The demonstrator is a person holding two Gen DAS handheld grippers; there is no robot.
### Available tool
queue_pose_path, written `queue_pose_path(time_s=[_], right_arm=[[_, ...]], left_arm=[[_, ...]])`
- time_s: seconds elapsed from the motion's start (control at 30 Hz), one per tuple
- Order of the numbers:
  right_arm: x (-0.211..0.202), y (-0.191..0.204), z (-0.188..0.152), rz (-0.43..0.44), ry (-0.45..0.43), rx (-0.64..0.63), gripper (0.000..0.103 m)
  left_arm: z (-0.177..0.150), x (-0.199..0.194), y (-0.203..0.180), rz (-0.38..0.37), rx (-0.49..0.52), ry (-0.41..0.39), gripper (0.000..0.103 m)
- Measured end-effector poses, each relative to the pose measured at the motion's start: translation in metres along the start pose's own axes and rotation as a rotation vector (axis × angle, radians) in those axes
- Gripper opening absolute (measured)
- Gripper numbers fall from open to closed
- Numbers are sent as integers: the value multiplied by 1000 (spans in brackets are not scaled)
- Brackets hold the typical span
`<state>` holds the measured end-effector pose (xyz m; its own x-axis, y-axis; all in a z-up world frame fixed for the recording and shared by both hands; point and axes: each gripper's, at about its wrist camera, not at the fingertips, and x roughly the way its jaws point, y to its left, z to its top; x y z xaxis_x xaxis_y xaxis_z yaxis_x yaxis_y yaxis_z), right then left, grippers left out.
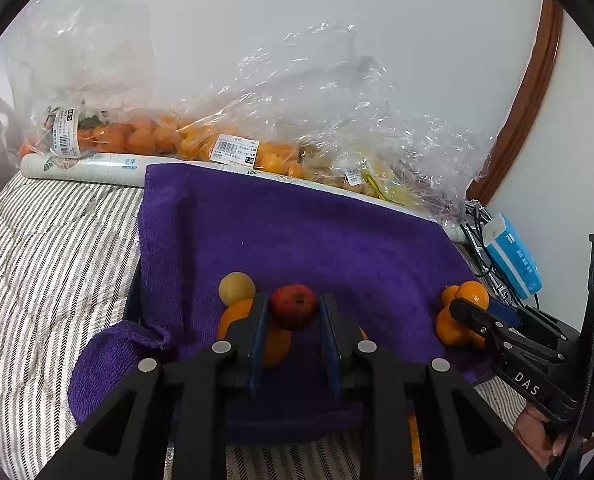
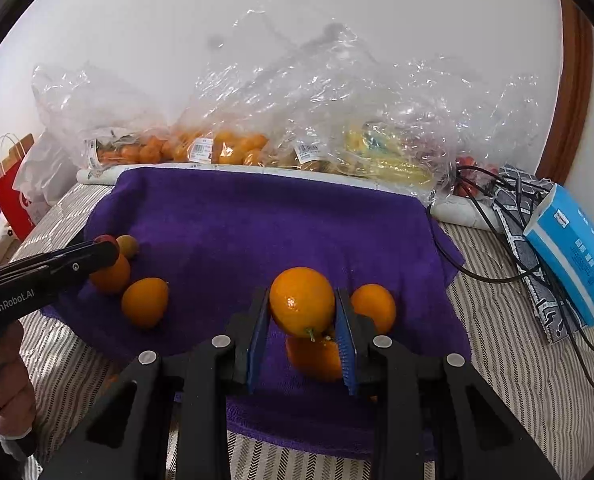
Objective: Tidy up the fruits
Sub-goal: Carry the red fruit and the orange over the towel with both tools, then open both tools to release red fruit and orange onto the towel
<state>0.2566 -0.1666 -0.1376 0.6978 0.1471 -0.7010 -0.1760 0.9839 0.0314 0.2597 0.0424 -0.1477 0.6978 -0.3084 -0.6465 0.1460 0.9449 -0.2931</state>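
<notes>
- Purple towel (image 1: 297, 232) covers the work surface on my striped bedding (image 1: 49, 248).
- My left gripper (image 1: 293, 312) is clamped on a small red fruit (image 1: 293, 306), above the towel's near left part.
- My right gripper (image 2: 301, 312) pinches an orange (image 2: 301, 300) over two more oranges (image 2: 373, 306).
- Bagged fruit (image 2: 233, 148) lines the wall.

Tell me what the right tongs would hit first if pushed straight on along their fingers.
The right tongs, shut on an orange, would probably press it into the purple towel just ahead; two more oranges lie right beneath and beside it, so depth is unclear.
</notes>
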Motion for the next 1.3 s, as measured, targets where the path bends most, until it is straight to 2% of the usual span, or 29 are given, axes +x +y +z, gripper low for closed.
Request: queue_pose_path(time_s=[0.23,0.33,0.5,0.87,1.3], right_arm=[[0,0,0,-3,-1,-1,32],[0,0,0,-4,-1,-4,32],[0,1,0,-3,-1,-3,32],[-5,-1,2,45,-20,8,45],[-16,-6,5,54,-58,50,46]], left_arm=[[1,0,0,-1,1,0,25],[1,-1,1,-10,0,-1,31],[1,-2,0,-9,8,-3,34],[2,-5,3,-23,-23,-12,42],[0,-6,0,-5,-17,-15,44]])
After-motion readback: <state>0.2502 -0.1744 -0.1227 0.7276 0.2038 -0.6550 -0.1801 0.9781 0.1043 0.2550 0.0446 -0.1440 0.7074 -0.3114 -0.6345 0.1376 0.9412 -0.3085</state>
